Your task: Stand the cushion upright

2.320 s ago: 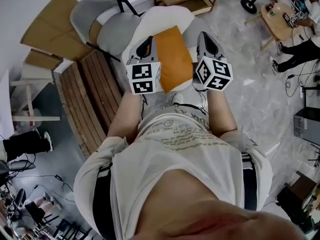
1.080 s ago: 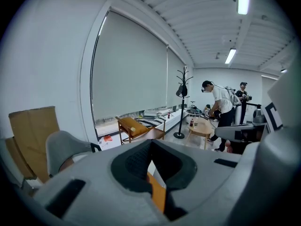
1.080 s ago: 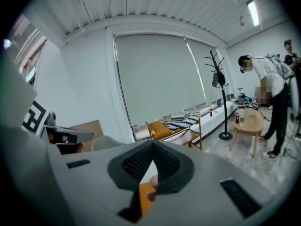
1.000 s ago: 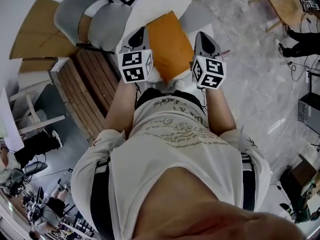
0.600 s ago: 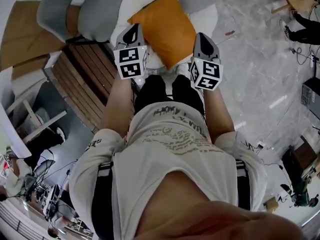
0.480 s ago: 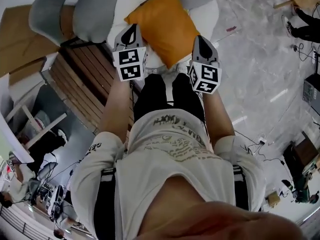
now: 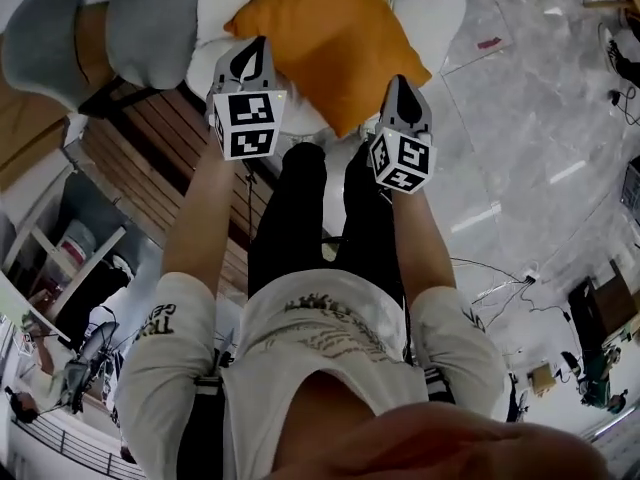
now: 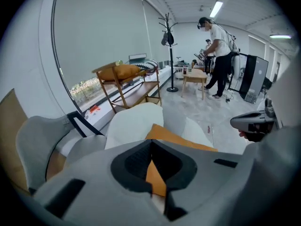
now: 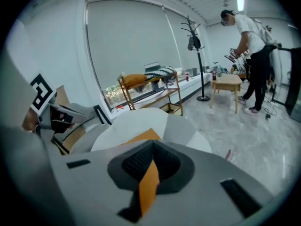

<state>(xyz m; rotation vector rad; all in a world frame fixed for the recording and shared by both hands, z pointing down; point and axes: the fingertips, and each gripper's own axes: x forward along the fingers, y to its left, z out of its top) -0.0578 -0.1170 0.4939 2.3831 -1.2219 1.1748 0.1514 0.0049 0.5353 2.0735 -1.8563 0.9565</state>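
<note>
Currently, orange cushion [image 7: 330, 43] lies flat on seat [image 7: 440, 13].

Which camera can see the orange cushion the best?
The head view. It looks down on most of the orange cushion lying flat on the white chair. The left gripper view and the right gripper view each show only a small piece of the orange cushion; the rest is hidden.
</note>
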